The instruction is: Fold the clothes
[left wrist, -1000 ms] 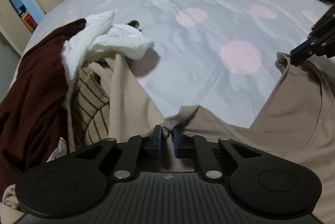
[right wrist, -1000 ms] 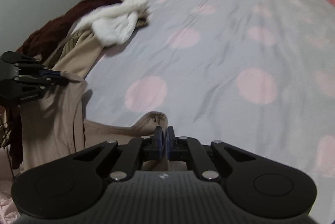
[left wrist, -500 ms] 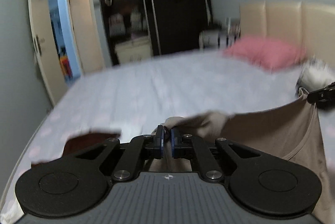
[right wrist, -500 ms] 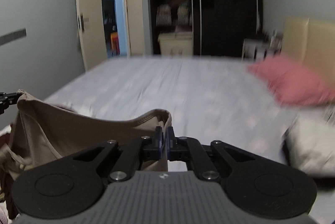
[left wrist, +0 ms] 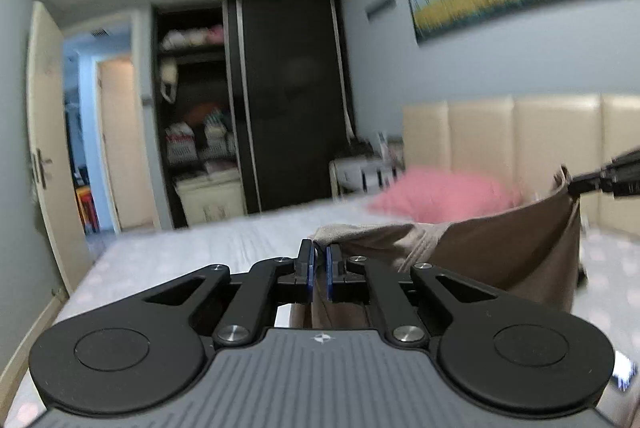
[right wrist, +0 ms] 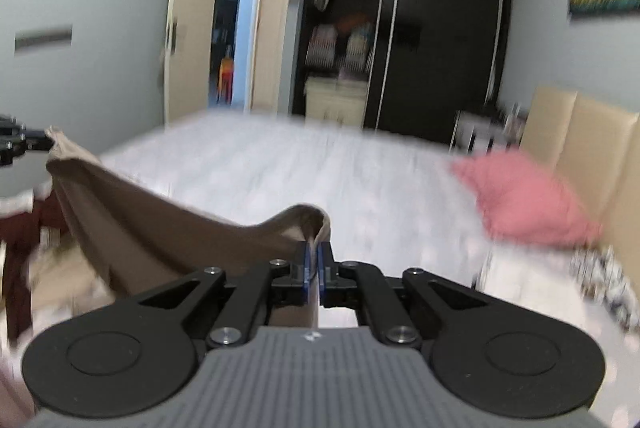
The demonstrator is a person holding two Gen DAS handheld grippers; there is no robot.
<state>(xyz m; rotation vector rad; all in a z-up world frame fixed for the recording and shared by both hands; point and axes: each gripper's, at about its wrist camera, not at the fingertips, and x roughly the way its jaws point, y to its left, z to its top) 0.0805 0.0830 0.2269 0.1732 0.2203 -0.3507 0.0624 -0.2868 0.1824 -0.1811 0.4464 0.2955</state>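
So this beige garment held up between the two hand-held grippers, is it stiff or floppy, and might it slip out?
Probably floppy: the beige garment sags in a curve between the left hand-held gripper and the right hand-held gripper. It seems light, since thin pinches at its edge carry it. Slipping looks unlikely for now, as both pairs of jaws are shut on folded cloth.

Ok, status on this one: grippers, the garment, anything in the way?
Left gripper shut on beige top. Right gripper shut on it too. Top hangs stretched between them above the bed. Nothing in the way.
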